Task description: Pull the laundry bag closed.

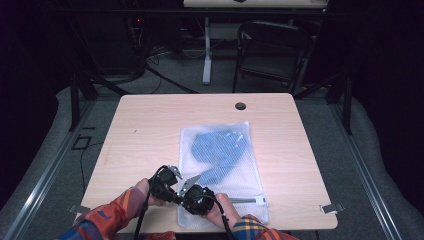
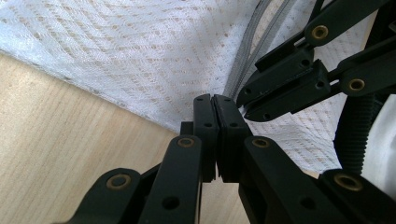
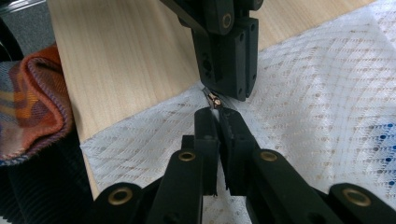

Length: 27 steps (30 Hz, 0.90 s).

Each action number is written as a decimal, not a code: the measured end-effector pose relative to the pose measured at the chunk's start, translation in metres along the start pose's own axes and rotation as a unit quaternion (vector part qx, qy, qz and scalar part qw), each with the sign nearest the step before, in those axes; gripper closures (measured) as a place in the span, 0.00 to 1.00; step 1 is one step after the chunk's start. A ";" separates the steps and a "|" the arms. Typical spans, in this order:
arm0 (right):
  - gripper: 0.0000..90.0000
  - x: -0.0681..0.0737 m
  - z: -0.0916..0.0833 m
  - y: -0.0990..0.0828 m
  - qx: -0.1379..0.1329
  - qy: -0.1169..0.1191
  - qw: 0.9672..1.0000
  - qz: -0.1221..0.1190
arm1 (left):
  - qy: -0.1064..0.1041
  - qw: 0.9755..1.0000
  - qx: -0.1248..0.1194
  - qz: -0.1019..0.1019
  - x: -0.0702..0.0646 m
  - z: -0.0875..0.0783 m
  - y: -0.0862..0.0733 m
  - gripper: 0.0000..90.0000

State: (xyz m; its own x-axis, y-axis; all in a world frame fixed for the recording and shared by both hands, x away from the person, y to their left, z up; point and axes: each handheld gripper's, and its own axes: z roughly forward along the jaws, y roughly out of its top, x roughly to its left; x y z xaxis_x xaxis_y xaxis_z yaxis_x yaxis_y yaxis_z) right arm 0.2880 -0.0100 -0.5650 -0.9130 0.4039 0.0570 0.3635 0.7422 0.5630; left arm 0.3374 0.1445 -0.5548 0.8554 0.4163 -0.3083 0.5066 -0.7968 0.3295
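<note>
High view is showing the counter (image 1: 150, 125) carrying a white mesh laundry bag (image 1: 220, 170) with a blue garment (image 1: 217, 150) inside, its long axis running away from the person, and both grippers are meeting at the bag's near left corner. Along that near edge the zipper (image 1: 247, 200) is stretching off to the right of the right gripper (image 1: 192, 181), so the pull lies that way. Left gripper (image 1: 175, 172) is sitting just to the left, tips almost touching the other's. In the left gripper view its jaws are pressing together on the mesh edge. In the right gripper view the right gripper (image 3: 215, 116) is pinching nearly shut just below the small brass zipper pull (image 3: 214, 99); whether it is actually gripping the tab I cannot tell.
</note>
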 end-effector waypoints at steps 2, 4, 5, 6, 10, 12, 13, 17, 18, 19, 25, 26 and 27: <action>0.96 0.000 0.000 0.000 -0.001 0.000 1.000 0.000 | 0.003 1.000 0.016 0.022 0.002 -0.002 0.000 1.00; 0.97 0.001 0.000 0.001 0.006 -0.002 1.000 0.001 | 0.009 1.000 0.014 0.021 0.000 -0.001 0.000 1.00; 0.97 0.001 0.000 0.001 0.006 -0.002 1.000 0.001 | 0.009 1.000 0.014 0.021 0.000 -0.001 0.000 1.00; 0.97 0.000 -0.002 0.002 0.012 0.000 1.000 0.002 | 0.011 1.000 0.011 0.018 -0.001 0.000 0.000 1.00; 0.97 0.000 -0.005 0.002 0.017 -0.007 1.000 0.004 | 0.011 1.000 0.005 0.021 -0.001 0.000 -0.001 1.00; 0.97 0.000 -0.007 0.001 0.014 -0.011 1.000 0.009 | 0.012 1.000 0.003 0.020 -0.002 0.000 -0.002 1.00; 0.97 0.000 -0.007 0.001 0.014 -0.011 1.000 0.009 | 0.012 1.000 0.003 0.020 -0.002 0.000 -0.002 1.00; 0.97 -0.004 -0.010 -0.001 0.015 -0.010 1.000 0.014 | 0.007 1.000 -0.003 0.015 -0.001 0.001 -0.002 1.00; 0.97 -0.004 -0.009 -0.002 0.015 -0.008 1.000 0.015 | 0.008 1.000 0.003 0.017 -0.001 0.000 -0.001 1.00; 0.97 -0.004 -0.009 -0.002 0.015 -0.008 1.000 0.015 | 0.008 1.000 0.003 0.017 -0.001 0.000 -0.001 1.00; 0.97 -0.004 -0.009 -0.002 0.019 -0.006 1.000 0.009 | 0.006 1.000 -0.001 0.019 -0.001 0.000 -0.002 1.00; 0.96 -0.004 -0.009 -0.002 0.021 -0.006 1.000 0.007 | 0.006 1.000 -0.001 0.019 -0.001 0.000 -0.002 1.00; 0.97 -0.004 -0.010 -0.003 0.023 -0.011 1.000 0.007 | 0.006 1.000 -0.004 0.019 -0.001 0.001 -0.002 1.00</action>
State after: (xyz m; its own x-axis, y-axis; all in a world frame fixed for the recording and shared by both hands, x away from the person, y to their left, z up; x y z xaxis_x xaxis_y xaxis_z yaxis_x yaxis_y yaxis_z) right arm 0.2888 -0.0194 -0.5584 -0.9042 0.4247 0.0463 0.3841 0.7607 0.5233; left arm 0.3355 0.1457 -0.5559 0.8749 0.3920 -0.2844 0.4751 -0.8084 0.3474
